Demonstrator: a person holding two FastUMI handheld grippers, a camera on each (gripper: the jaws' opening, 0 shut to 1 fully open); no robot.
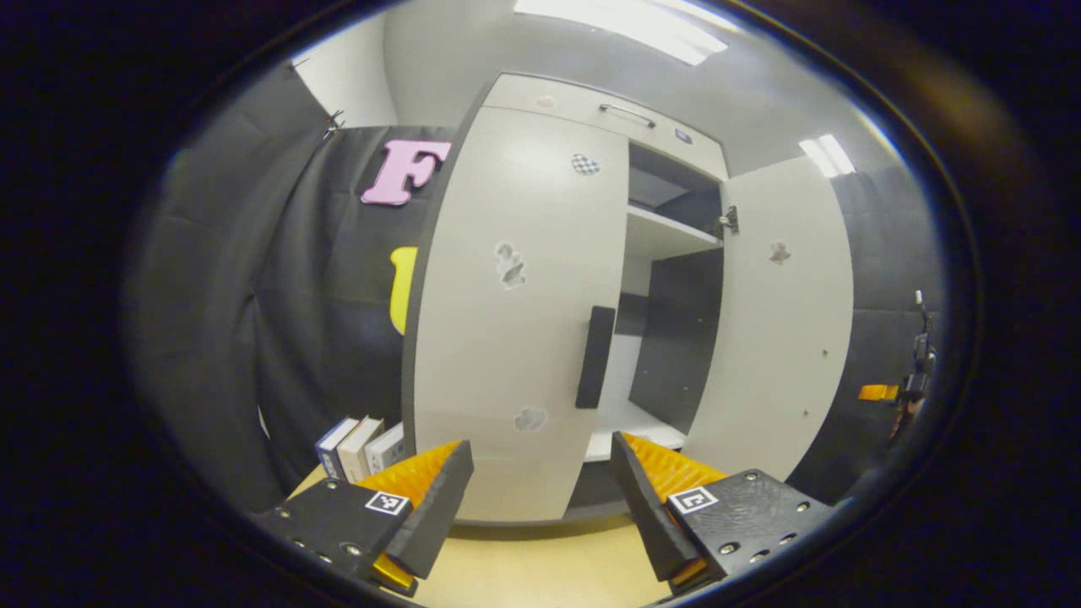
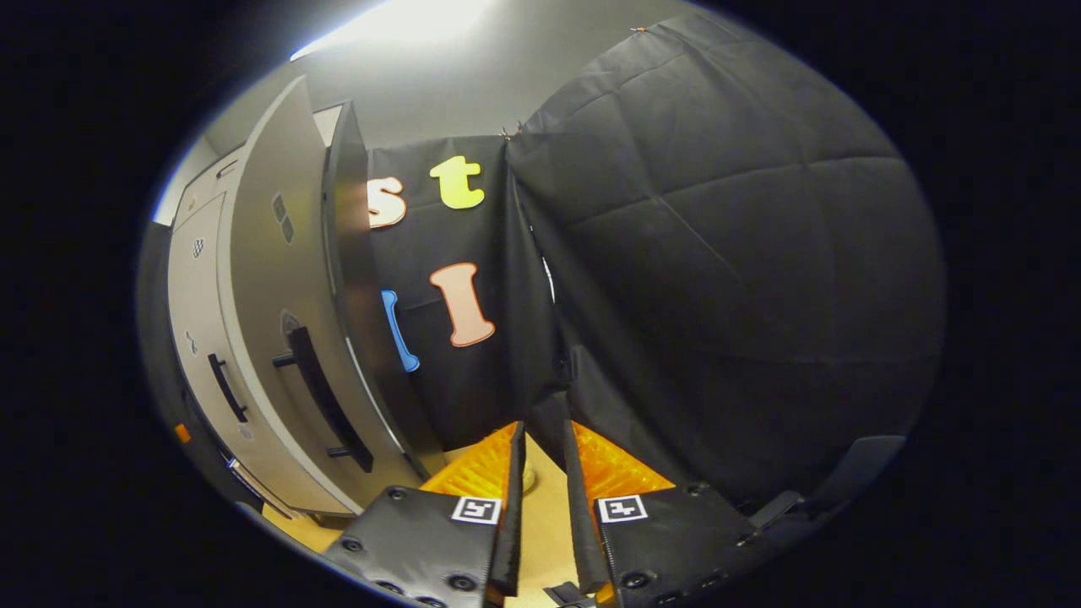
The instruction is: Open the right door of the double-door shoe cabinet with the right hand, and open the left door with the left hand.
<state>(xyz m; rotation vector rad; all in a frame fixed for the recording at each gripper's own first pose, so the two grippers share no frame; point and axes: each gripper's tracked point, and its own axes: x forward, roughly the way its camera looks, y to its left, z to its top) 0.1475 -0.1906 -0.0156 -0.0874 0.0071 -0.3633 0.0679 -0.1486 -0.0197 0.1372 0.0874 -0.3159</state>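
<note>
The white double-door shoe cabinet [image 1: 524,279] stands just ahead of me on a tabletop. Its left door [image 1: 507,355] is closed, with a black vertical handle [image 1: 595,356] at its inner edge. The right door [image 1: 781,321] is swung wide open, and shelves [image 1: 667,236] show inside. My left gripper [image 1: 540,481] is open and empty, a short way in front of the left door, below its handle. My right gripper [image 2: 542,469] hangs beside the open right door [image 2: 270,338], right of that door's black handle [image 2: 325,397]. Its fingers are a narrow gap apart and hold nothing.
Several books [image 1: 359,446] stand upright left of the cabinet on the pale wooden tabletop [image 1: 540,566]. Black cloth walls close in on the left, the back and the right. The other gripper [image 1: 916,371] shows small past the open door's outer edge.
</note>
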